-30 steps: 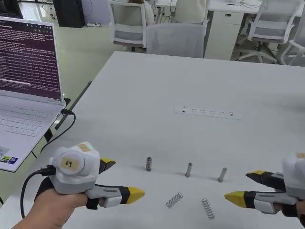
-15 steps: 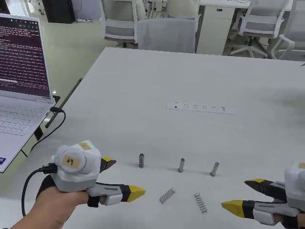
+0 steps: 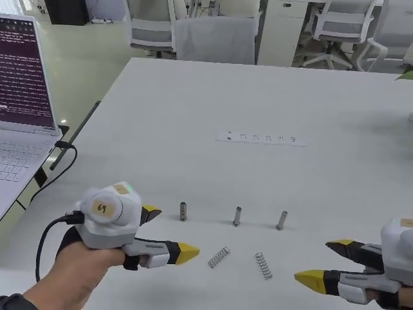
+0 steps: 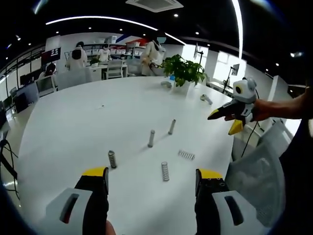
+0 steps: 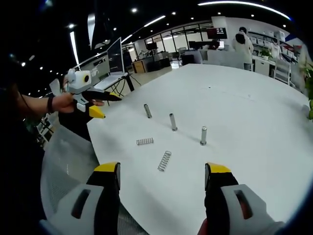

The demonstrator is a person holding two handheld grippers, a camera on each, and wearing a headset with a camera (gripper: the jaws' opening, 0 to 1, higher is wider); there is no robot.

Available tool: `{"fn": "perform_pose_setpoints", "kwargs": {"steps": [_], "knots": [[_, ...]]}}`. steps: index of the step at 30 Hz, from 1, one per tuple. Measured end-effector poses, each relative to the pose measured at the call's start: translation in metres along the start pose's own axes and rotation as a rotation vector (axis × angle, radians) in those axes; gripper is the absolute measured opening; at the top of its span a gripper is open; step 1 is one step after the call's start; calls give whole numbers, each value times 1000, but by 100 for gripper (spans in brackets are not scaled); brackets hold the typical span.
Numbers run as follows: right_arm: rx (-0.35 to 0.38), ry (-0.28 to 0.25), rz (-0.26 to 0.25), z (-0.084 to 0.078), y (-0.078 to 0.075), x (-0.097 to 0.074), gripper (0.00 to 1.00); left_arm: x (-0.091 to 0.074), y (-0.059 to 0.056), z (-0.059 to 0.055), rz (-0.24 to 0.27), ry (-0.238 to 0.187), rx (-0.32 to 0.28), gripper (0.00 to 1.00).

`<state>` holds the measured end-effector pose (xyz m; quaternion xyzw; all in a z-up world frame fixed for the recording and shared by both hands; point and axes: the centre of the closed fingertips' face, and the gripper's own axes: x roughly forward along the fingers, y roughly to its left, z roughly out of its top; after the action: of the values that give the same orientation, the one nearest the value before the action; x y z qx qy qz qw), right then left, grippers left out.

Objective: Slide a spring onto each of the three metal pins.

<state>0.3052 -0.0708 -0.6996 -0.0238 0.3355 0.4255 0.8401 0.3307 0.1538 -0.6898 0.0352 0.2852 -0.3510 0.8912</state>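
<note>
Nearest to the person, the left gripper (image 3: 171, 231), white and grey with yellow tips, is held over the near part of the white worktop (image 3: 193, 155). Its fingers (image 3: 187, 253) stand wide apart with nothing between them. The right gripper (image 3: 319, 261) is at the opposite side, its fingers also wide and empty. Between the two grippers, two loose steel coil springs lie flat on the worktop: the left spring (image 3: 219, 257) and the right spring (image 3: 262, 265), near each other but not touching. Just behind them, three short metal pins stand upright in a row. The left pin (image 3: 183, 211) already carries a spring around it. The middle pin (image 3: 237, 216) and the right pin (image 3: 282, 220) are bare. Farther away lies a white power strip (image 3: 261, 137), and an open laptop (image 3: 19, 110) stands beyond the worktop's left edge.
</note>
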Motion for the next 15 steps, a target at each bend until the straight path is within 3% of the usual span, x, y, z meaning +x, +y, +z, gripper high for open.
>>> {"fn": "perform_pose_setpoints", "kwargs": {"steps": [15], "knots": [[-8, -1, -11, -4, 2, -12, 69, 32, -14, 4, -57, 34, 30, 69]]}}
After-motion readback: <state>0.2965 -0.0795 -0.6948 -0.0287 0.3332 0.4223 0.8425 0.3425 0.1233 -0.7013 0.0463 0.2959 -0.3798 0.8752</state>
